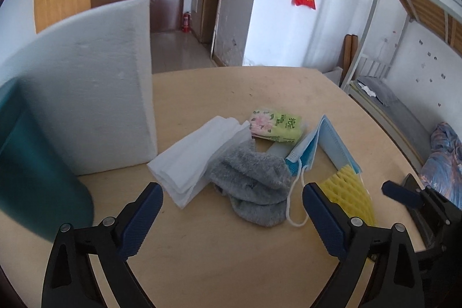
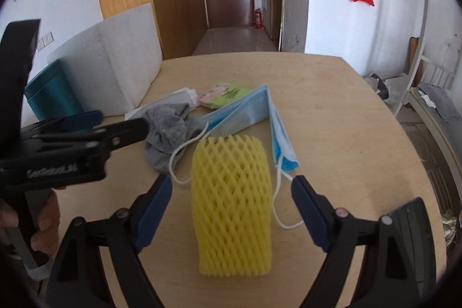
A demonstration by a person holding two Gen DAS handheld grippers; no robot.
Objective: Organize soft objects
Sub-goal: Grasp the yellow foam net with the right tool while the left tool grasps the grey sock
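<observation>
Right claw [image 2: 231,186] agape — yellow foam net [image 2: 232,207] between

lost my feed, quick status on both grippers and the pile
Left gripper open above the grey sock. Right gripper open, straddling the yellow foam net, pads clear. Mask ear loop lies by the right pad.

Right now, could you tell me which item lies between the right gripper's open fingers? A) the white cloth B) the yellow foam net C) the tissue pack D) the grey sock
B: in the right wrist view the yellow foam net lies on the table between the open right gripper fingers, untouched by either.
</observation>
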